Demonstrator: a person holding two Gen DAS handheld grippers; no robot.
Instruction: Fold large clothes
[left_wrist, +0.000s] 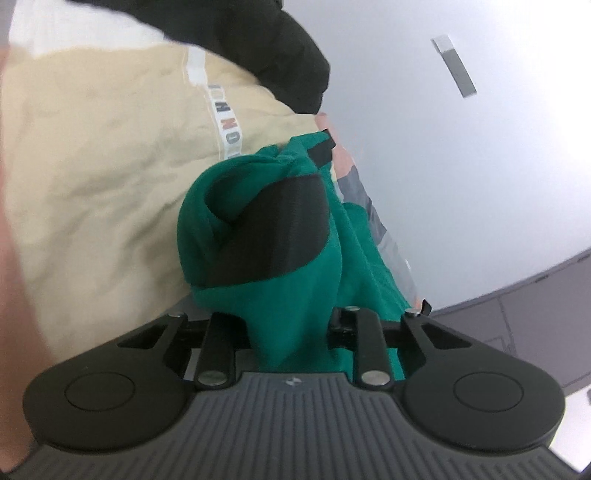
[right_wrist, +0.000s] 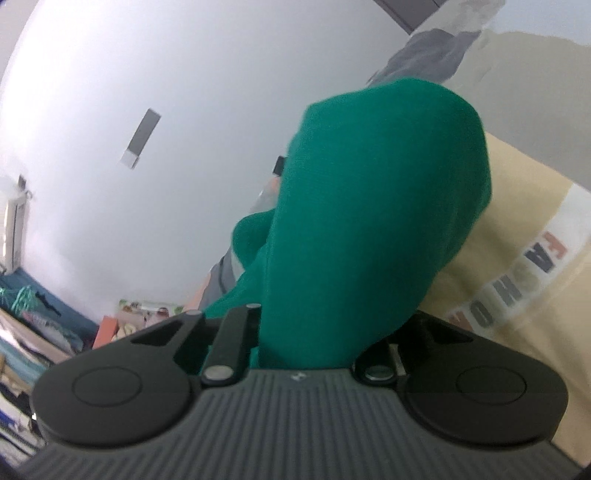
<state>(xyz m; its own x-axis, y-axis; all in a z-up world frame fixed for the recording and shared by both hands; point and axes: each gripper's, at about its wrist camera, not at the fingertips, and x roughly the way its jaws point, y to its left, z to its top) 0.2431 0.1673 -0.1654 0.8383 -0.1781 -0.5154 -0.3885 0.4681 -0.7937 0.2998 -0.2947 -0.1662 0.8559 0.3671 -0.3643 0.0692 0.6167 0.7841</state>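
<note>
The green garment (left_wrist: 295, 295) hangs bunched in the air before a bare white wall (left_wrist: 461, 184), close against a beige shirt (left_wrist: 92, 166). The left gripper (left_wrist: 273, 236) is clamped on a fold of it. Cloth drapes over the right gripper (right_wrist: 332, 258), hiding its fingers, so its grip cannot be told.

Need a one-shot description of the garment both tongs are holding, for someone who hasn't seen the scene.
Start from the person's beige shirt with its white lettered band, which fills one side of both wrist views. Bunched in front of it is a green garment, clamped in the left tongs and draped over the right tongs. It is the only solid green fabric there.
</note>
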